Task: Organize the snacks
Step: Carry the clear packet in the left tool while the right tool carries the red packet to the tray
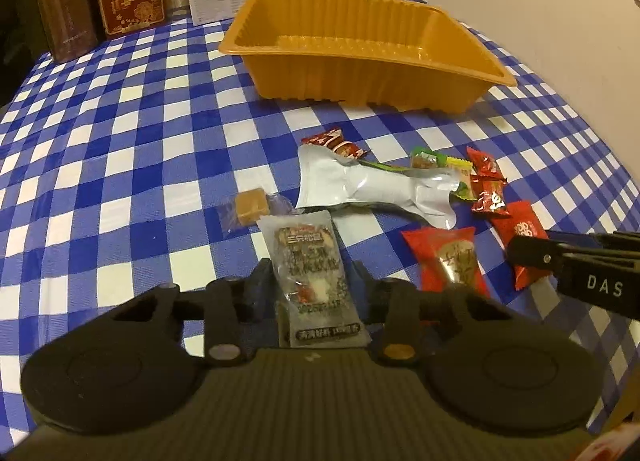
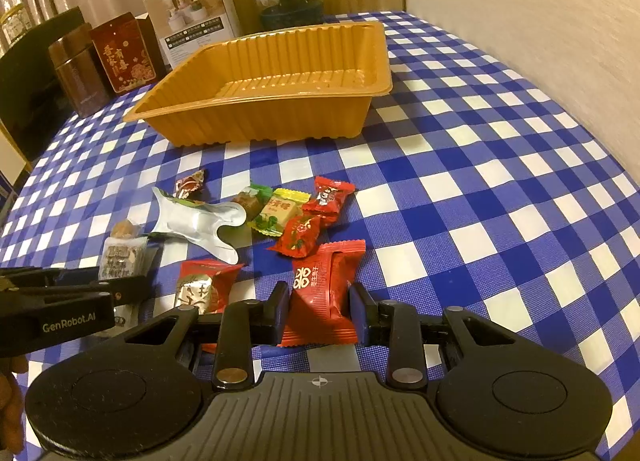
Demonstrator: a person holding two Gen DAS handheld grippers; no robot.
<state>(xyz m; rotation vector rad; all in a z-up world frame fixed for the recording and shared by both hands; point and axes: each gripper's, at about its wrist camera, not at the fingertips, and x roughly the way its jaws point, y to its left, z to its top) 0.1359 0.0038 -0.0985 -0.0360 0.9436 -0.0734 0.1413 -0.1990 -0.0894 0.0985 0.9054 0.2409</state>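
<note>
Gripping a grey snack packet [image 1: 316,277] with my left tongs [image 1: 312,285]. Right tongs [image 2: 320,301] clamp a red packet [image 2: 324,293]. Orange tray [image 2: 256,117] sits beyond.

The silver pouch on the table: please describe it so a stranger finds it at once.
In front of the orange tray, snacks lie scattered on the blue checked cloth. At their left lies the silver pouch, flat, crumpled and unprinted, larger than the colourful wrapped sweets beside it.

Warm, dim indoor light — fisheye bending at edges, soft blur throughout.

Blue-and-white checked tablecloth [image 2: 480,181], orange ribbed tray [image 2: 224,121], red snack packets [image 2: 324,293], silver pouch [image 1: 360,189]
</note>
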